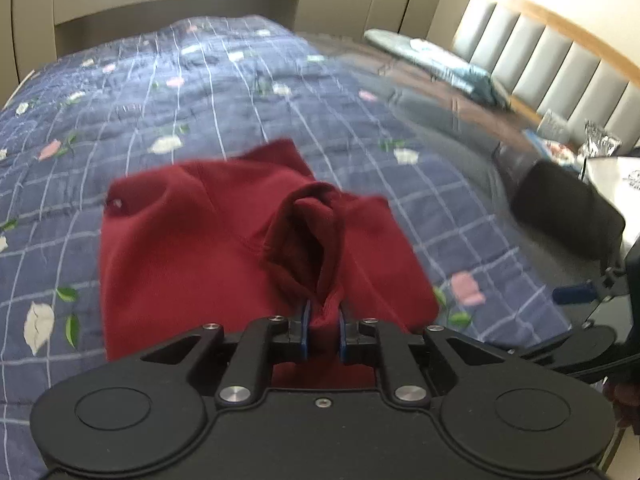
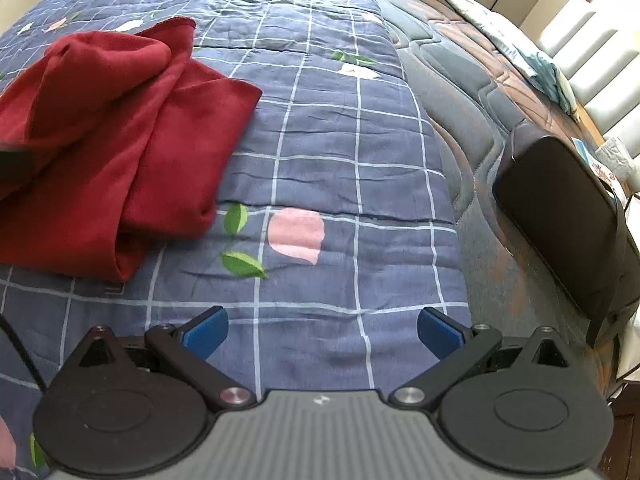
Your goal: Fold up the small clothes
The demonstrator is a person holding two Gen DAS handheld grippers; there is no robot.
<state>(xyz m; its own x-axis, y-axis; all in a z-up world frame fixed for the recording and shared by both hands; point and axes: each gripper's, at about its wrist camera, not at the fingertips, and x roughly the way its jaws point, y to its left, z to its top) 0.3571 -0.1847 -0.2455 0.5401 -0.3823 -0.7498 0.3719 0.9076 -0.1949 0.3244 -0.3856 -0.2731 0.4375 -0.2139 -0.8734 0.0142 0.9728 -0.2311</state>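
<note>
Matt red cloth garment [image 1: 192, 256] (soft, fleecy), quilted bedspread [image 2: 320, 128]

Left gripper [image 1: 323, 330]: jaws closed on a bunched fold of the red garment [image 1: 208, 248], lifted ridge; rest lies on the blue checked quilt [image 1: 240, 92] on the bed

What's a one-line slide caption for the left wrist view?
Left gripper shut on a bunched edge of the red garment, which lies on the blue checked floral quilt.
</note>
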